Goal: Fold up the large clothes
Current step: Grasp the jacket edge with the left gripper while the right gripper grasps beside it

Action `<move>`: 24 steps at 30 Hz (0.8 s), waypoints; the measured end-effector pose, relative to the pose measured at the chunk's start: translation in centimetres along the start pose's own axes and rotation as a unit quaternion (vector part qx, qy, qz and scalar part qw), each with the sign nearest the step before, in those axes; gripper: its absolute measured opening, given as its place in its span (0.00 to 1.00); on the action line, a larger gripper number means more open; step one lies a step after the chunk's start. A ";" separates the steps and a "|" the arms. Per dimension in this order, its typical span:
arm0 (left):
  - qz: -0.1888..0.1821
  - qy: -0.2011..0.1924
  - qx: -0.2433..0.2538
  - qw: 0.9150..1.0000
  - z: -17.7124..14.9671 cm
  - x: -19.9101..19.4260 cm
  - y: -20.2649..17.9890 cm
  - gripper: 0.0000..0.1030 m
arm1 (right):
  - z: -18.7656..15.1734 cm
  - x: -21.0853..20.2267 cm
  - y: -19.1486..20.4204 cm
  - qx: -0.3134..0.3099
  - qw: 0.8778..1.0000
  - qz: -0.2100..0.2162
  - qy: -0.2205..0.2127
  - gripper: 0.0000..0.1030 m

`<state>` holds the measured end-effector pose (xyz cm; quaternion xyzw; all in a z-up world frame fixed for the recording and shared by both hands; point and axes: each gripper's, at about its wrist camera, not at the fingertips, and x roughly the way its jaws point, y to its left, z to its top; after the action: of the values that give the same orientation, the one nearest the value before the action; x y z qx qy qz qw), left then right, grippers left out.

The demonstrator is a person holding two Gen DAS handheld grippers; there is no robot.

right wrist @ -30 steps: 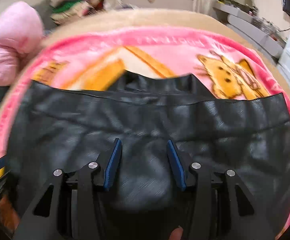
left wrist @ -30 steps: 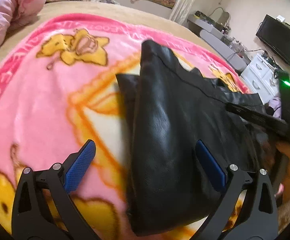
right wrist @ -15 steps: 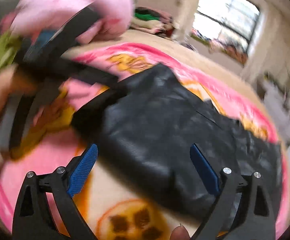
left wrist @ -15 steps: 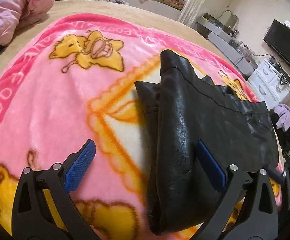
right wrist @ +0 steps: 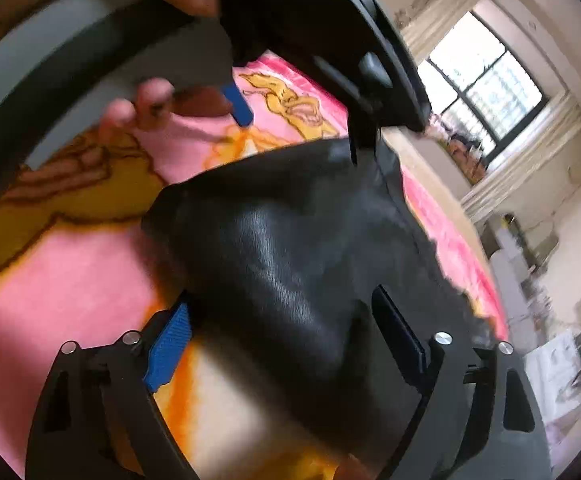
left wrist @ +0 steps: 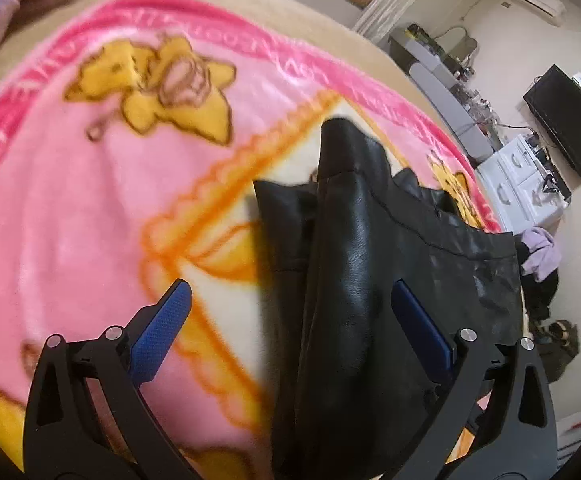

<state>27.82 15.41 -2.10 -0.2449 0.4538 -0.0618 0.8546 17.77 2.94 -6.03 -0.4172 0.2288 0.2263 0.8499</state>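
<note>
Both tongs hover over a black leather garment (left wrist: pixel 354 280) that lies folded on a pink blanket (left wrist: pixel 70 208) printed with yellow cartoon figures, spread across a bed. From the left wrist view, the left tongs (left wrist: pixel 290 332) stand wide apart, released, with nothing pressed between the blue pads (left wrist: pixel 162 332); the near end of the garment fills the gap between them, and its long folded edge runs away toward the far side of the blanket. One pad sits above bare blanket, the other above the leather.

From the right wrist view, the right tongs (right wrist: pixel 286 344) are also spread, though their jaws are closing at this moment. A rounded fold of the garment (right wrist: pixel 290 264) lies between them, and the pads do not press on it. The view is blurred, so it cannot be told whether the left pad (right wrist: pixel 168 348) touches the fold's edge. Above, a hand (right wrist: pixel 150 104) grips the grey and black handle of the other tool (right wrist: pixel 314 20), with a blue pad tip showing beneath it.

Beyond the bed, the left wrist view shows a black screen (left wrist: pixel 566 120) on the wall, white drawers (left wrist: pixel 518 184) and a lilac cloth (left wrist: pixel 540 248). The right wrist view shows a barred window (right wrist: pixel 482 100) with pale curtains.
</note>
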 end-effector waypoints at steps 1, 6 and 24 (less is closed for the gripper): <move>0.000 0.014 -0.002 1.000 0.0 0.8 0.1 0.91 | 0.0 -0.2 0.5 -0.015 1.000 -0.012 -0.010 0.66; -0.020 0.032 -0.026 0.999 0.4 1.8 1.3 0.91 | 0.2 -1.4 2.1 -0.074 0.994 -0.062 -0.053 0.26; -0.085 -0.033 0.030 0.995 2.7 -5.0 -11.0 0.48 | -0.1 -7.5 -13.7 0.219 0.963 0.061 -0.145 0.18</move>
<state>28.39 8.39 8.14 -0.2589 0.4010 -0.1398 0.8676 19.74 -6.12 6.53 -0.1692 0.1718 0.2803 0.9291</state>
